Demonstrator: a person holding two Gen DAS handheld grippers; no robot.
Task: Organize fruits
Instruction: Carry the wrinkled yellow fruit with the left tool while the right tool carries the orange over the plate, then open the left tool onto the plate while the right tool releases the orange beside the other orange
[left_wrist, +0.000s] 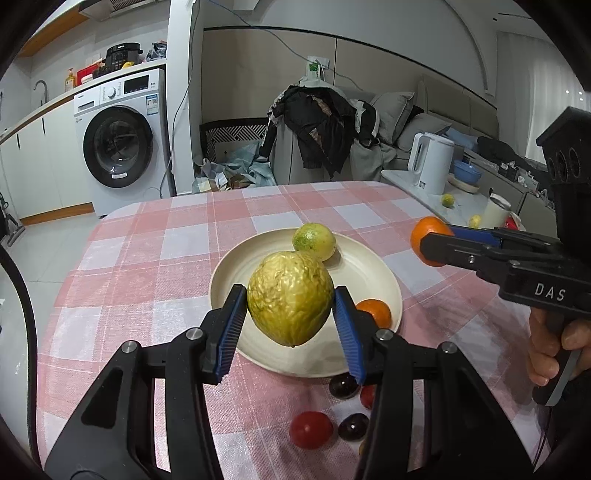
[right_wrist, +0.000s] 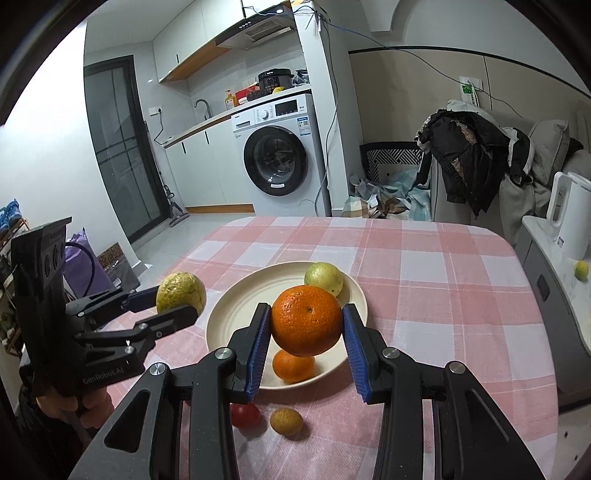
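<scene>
My left gripper (left_wrist: 290, 308) is shut on a wrinkled yellow-green fruit (left_wrist: 289, 297), held above the near side of a cream plate (left_wrist: 236, 266). On the plate lie a green-yellow lime (left_wrist: 314, 242) and a small orange (left_wrist: 375, 312). My right gripper (right_wrist: 306, 326) is shut on a large orange (right_wrist: 306, 319), hanging over the same plate (right_wrist: 236, 314), where the lime (right_wrist: 324, 278) and small orange (right_wrist: 293, 365) show. In the left wrist view the right gripper (left_wrist: 432, 245) comes in from the right with its orange (left_wrist: 428, 230). The left gripper (right_wrist: 181, 299) appears at the left with its fruit (right_wrist: 181, 291).
Loose on the pink checked tablecloth (left_wrist: 147, 258) near the front lie a red tomato (left_wrist: 311, 429), dark grapes (left_wrist: 352, 426) and a small brownish fruit (right_wrist: 286, 421). A white kettle (left_wrist: 432, 162) stands on a side counter at the right. A washing machine (right_wrist: 277, 151) is behind.
</scene>
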